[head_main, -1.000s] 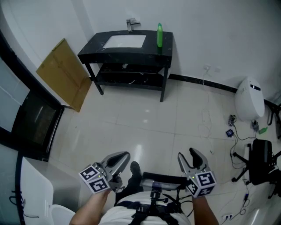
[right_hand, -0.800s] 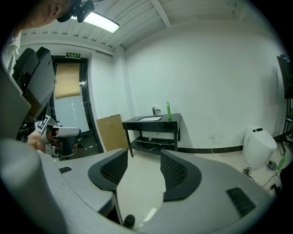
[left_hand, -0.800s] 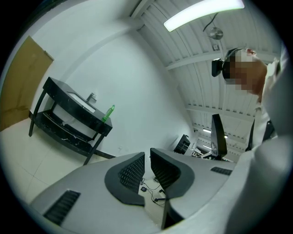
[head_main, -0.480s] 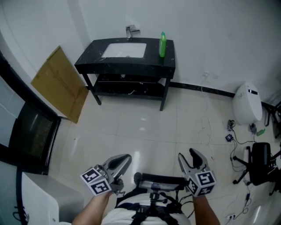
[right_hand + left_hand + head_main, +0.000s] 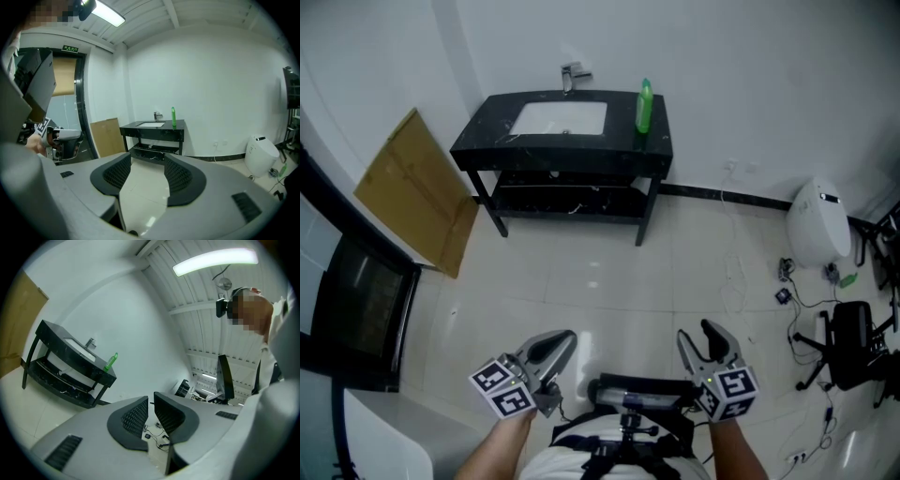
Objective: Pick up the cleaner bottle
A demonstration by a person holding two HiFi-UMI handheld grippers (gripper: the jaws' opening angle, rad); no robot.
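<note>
Nearer now, still approaching: the left gripper (image 5: 557, 341) and right gripper (image 5: 703, 337), jaws parted and empty, must reach the green plastic cleaner bottle (image 5: 644, 105) at the black washstand's (image 5: 487, 142) right edge.

L & R units match: left gripper (image 5: 561, 339) & right gripper (image 5: 701, 336) have pale grey moulded shells, black wedge-shaped jaw pads (image 5: 180, 178) w/ fine ribbed texture, and small black slotted insets (image 5: 246, 206) in the grey. Each carries a cube (image 5: 503, 387) w/ b&w square markers. Person wears a white top (image 5: 567, 464), black harness straps (image 5: 605, 459) and a black bar-shaped chest device (image 5: 639, 386).
</note>
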